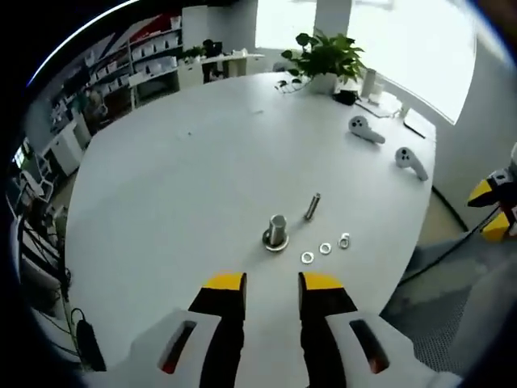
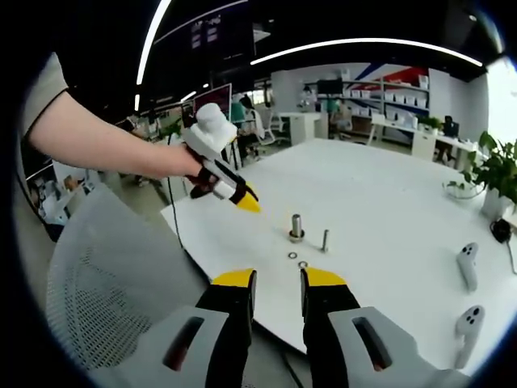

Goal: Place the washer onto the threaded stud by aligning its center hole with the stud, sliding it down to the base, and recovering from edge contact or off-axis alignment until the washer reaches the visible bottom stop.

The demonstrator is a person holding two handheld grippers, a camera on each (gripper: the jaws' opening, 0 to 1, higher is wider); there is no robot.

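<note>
A short metal stud (image 1: 276,230) stands upright on its round base on the white table (image 1: 178,186). Beside it lies a loose bolt (image 1: 312,207), and three small washers (image 1: 325,248) sit in a row just in front. My left gripper (image 1: 272,283) hovers open and empty, short of the stud. At the right edge of this view my right gripper (image 1: 489,208) shows its yellow tips apart. In the right gripper view the stud (image 2: 296,227), the bolt (image 2: 325,239) and washers (image 2: 292,255) lie ahead of my open, empty right gripper (image 2: 277,281). A hand holds the left gripper (image 2: 245,198) above the table edge.
Two white hand controllers (image 1: 366,129) (image 1: 410,162) lie on the far side of the table, near a potted plant (image 1: 327,56). A grey mesh chair (image 2: 97,307) stands close to the table's near edge. Shelves and desks fill the room behind.
</note>
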